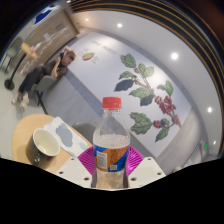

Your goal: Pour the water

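The tool [110,172] occupies the nearest position, with its two fingers extending forward. The light-coloured finger bodies flank a bottle, and the magenta pads [88,157] on the inner faces sit against the lower body of the bottle at both sides. The tool is clenched on the bottle, which appears lifted off the worktop.

The bottle [110,140] is a clear plastic type with a red cap [112,102]. It stands upright between the fingers. An orange and blue label wraps its lower half. The cap is fitted in place.

To the left of the bottle, and below it, lies a round wooden worktop [30,128]. A white mug [46,146] with a dark interior stands on this worktop, near the left finger and apart from the bottle. A light blue cloth [68,136] lies on the worktop between the mug and the bottle.

Beyond the worktop, a person [42,72] in dark clothing sits in the background, well apart from the tool.

Farthest away, a white wall [100,75] carries a painted branch [150,95] with green leaves and red berries, located behind and to the right of the bottle. Recessed lights [118,26] are set in the ceiling.
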Demonstrator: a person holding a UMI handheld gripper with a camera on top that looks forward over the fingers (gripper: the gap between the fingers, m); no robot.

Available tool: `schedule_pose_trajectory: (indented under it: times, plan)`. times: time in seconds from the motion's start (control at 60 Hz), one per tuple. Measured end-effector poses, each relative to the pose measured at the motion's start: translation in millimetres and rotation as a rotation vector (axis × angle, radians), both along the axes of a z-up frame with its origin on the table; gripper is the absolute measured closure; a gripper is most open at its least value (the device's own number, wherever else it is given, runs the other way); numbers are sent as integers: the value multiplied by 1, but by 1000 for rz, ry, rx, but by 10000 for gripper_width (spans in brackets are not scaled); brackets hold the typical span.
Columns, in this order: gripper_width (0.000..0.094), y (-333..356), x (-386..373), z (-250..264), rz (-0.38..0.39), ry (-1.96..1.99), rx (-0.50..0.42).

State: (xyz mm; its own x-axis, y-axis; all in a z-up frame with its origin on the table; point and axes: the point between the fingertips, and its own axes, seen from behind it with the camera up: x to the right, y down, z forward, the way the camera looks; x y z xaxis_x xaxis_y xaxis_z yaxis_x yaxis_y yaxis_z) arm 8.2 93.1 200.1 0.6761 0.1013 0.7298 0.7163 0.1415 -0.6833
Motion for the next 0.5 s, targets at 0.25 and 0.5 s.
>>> schedule_pose_trajectory:
  times: [0.25,0.5]
  plan:
    - [581,-3,-9,-74,97,777,-248]
    - [570,-8,1,-72,159,802,-264]
